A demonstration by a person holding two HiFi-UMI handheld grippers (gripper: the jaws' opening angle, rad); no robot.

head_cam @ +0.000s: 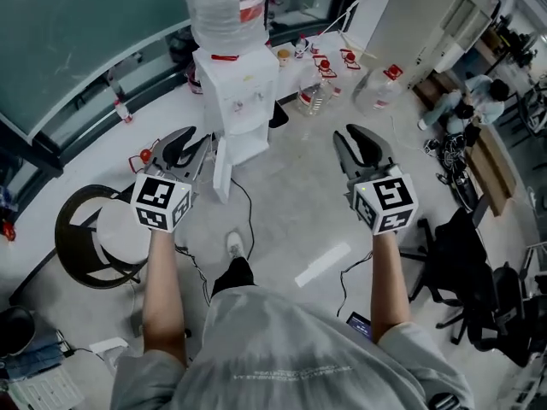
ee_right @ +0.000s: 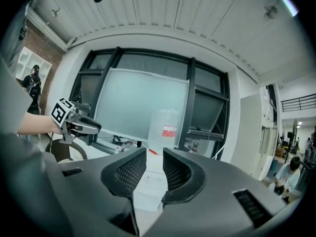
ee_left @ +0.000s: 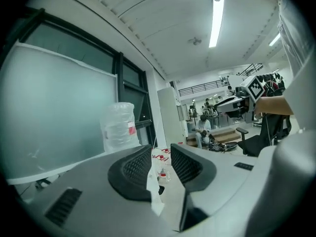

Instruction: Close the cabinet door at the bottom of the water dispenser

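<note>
The white water dispenser (head_cam: 237,96) stands on the floor ahead with a big clear bottle (head_cam: 224,7) on top. Its bottom cabinet door (head_cam: 222,171) hangs open, swung out toward me. My left gripper (head_cam: 197,148) hovers just left of that door, its jaws apart with nothing between them. My right gripper (head_cam: 359,142) is held out to the right, well clear of the dispenser, and is open and empty too. In the left gripper view the bottle (ee_left: 118,127) shows beyond the gripper (ee_left: 160,167). In the right gripper view the bottle (ee_right: 166,125) is straight ahead of the gripper (ee_right: 154,169).
A round stool (head_cam: 102,237) sits at the left. Several water bottles (head_cam: 376,88) stand on the floor behind the dispenser. A black office chair (head_cam: 479,289) is at the right, and a seated person (head_cam: 466,101) is farther off. A cable (head_cam: 248,207) trails across the floor.
</note>
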